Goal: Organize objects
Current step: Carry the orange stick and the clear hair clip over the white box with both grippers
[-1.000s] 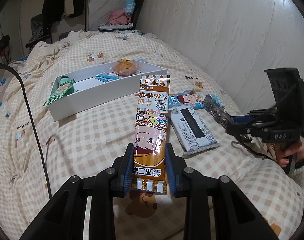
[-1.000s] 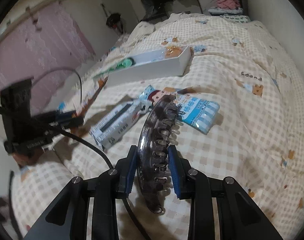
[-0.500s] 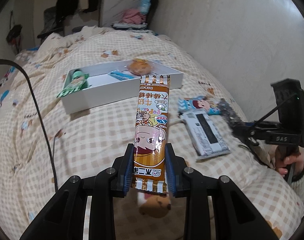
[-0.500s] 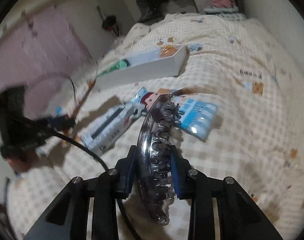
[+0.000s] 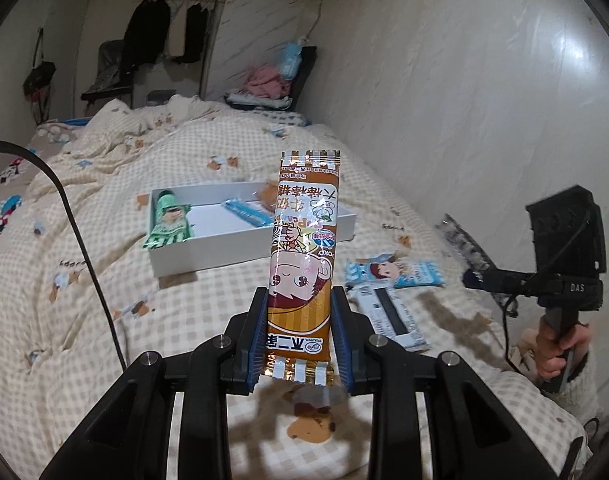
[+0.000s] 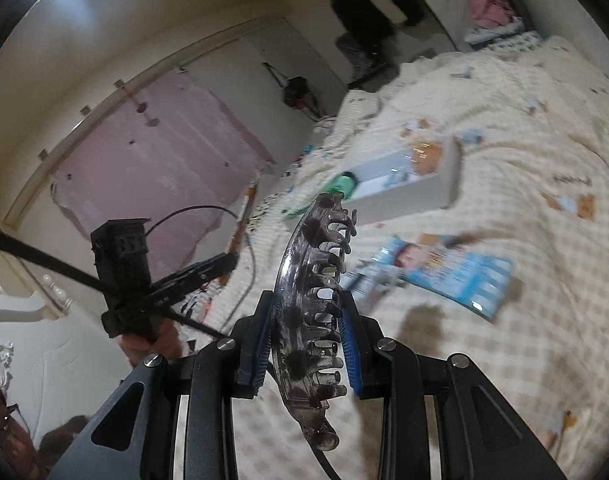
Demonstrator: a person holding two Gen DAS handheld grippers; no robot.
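My left gripper (image 5: 300, 320) is shut on a brown candy packet (image 5: 304, 256) and holds it upright above the bed. My right gripper (image 6: 308, 340) is shut on a dark translucent hair claw clip (image 6: 312, 292), also lifted; the clip also shows in the left wrist view (image 5: 462, 242). A white open box (image 5: 248, 236) lies on the checked quilt beyond the packet, holding a green packet (image 5: 166, 224), a blue packet (image 5: 244, 212) and an orange item partly hidden. The box also shows in the right wrist view (image 6: 416, 196).
A blue cartoon packet (image 5: 396, 274) and a white-and-black pack (image 5: 388, 316) lie on the quilt right of the box. The blue packet shows in the right wrist view (image 6: 452, 272). A black cable (image 5: 84, 248) crosses the bed's left side. The wall runs along the right.
Both grippers have risen and tilted upward with their objects. The box now sits lower and nearer the middle in the left view; the right view is blurred by motion.
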